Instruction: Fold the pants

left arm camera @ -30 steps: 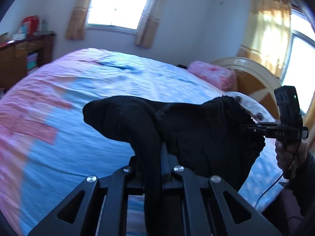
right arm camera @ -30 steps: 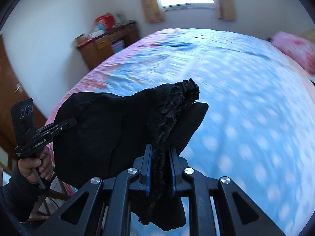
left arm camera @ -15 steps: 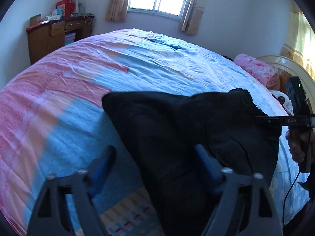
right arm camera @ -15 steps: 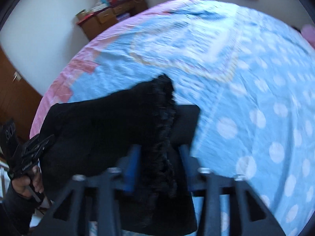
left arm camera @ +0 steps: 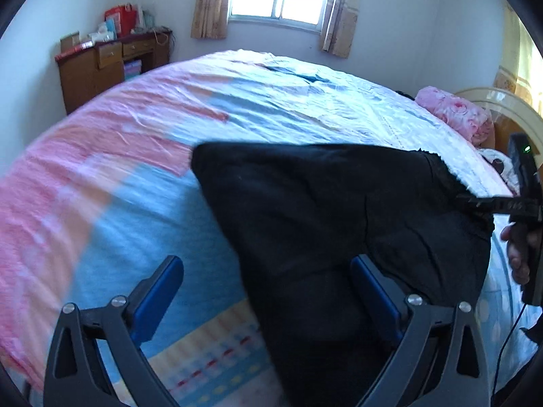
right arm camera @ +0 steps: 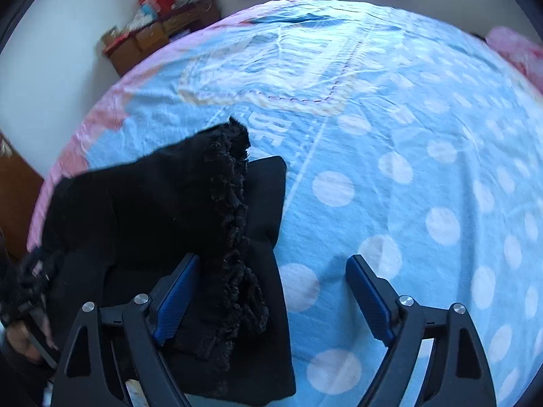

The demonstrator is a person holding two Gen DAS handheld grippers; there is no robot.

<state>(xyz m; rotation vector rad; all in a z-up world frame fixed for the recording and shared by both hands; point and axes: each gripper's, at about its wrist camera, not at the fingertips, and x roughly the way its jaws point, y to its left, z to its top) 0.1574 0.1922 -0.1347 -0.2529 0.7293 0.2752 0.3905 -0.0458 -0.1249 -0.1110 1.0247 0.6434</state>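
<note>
The black, soft-knit pants with a frayed, fringed hem (left arm camera: 332,224) lie in a compact folded bundle on the blue polka-dot and pink patterned bedspread (right arm camera: 390,129), near the bed's edge. Both tools have their blue-padded fingers spread wide and grip nothing: the left tool (left arm camera: 268,291) has the bundle running forward from between its fingers, while the right tool (right arm camera: 268,291) has the fringed edge just ahead of its left finger and bare bedspread ahead of its right.

Judging by the stacked layers and the released grips, the fold looks mostly or wholly done; what may remain is smoothing or one more fold.

Much is uncertain. The fabric is so dark that layer count and creases cannot be read. The bundle's near edge is cut off below both views. In the left view the right tool sits at the far right, partly cropped, and its fingers cannot be made out there.
</note>
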